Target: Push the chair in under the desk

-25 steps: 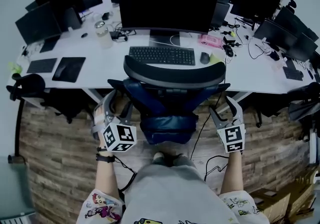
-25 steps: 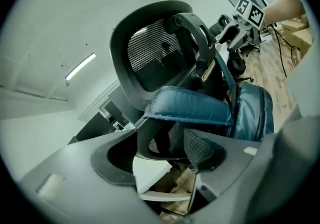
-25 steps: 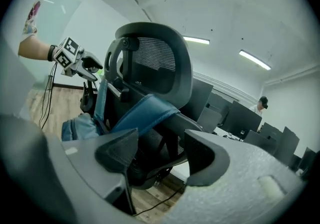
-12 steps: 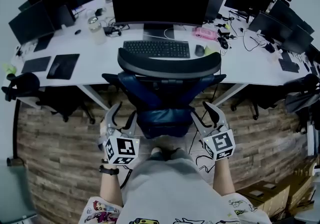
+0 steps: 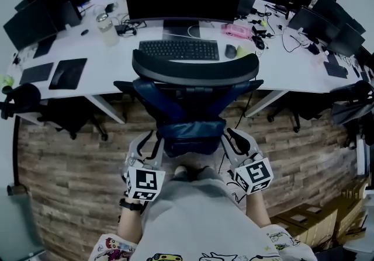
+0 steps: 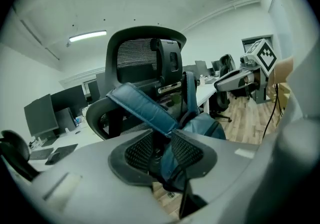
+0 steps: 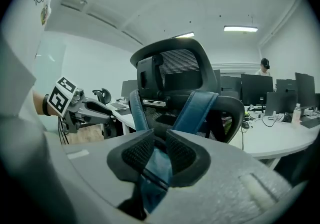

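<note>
Room has a brown wood-plank floor [image 5: 70, 166], plain white walls [image 6: 35, 72], lit fluorescent ceiling tube [image 6: 87, 36], rows of dark flat monitors [image 5: 318, 20], spare black office chair [image 5: 23, 102] at left.

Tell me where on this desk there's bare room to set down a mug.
Bare desk lies between the black pad and the keyboard, in front of the bottle, and right of the mouse toward the desk's front edge. Behind the mouse, the pink item and cables crowd it.
</note>
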{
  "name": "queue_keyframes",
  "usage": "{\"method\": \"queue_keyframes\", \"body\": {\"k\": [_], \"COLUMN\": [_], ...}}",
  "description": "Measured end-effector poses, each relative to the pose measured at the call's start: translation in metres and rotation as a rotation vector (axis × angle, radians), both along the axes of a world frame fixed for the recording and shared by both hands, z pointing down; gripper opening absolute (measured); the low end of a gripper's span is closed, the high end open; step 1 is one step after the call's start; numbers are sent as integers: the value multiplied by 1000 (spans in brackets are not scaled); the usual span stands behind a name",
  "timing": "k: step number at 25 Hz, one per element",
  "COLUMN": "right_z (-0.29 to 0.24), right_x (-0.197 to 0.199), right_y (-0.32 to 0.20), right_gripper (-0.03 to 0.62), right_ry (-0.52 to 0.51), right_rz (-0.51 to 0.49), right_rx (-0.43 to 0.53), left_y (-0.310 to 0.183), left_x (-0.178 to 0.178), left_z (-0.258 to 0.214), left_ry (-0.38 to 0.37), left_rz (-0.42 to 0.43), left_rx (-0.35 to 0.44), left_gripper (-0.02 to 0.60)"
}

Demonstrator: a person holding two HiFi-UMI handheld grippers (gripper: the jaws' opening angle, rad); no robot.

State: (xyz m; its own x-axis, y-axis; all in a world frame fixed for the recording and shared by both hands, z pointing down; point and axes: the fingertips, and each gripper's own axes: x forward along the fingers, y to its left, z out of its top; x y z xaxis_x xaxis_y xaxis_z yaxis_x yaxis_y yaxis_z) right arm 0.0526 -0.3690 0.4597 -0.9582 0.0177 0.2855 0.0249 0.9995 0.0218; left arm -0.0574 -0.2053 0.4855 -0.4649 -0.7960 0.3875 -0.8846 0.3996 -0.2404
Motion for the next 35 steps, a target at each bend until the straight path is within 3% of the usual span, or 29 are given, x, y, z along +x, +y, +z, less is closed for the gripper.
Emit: {"method": "queue_keyframes", "body": {"k": [7, 11, 14, 35], "right_z": [-4, -7, -9, -12], "right_x": [2, 4, 4, -3], "right_y": [4, 4, 4, 12], "right_gripper": [2, 2, 2, 0], "right_ry": [-35, -61, -73, -107], "right_rz": [9, 11, 17, 19], "right_rx": [-28, -51, -49, -45], "left_y": [-2, 4, 9, 21], "left_x": [3, 0, -1, 0], "left_z": [-7, -5, -3, -16], "left_ry": [99, 153, 179, 101], "left_rz": [-23, -59, -78, -71], "left_rx": [126, 174, 197, 182], "left_gripper": [70, 11, 11, 9]}}
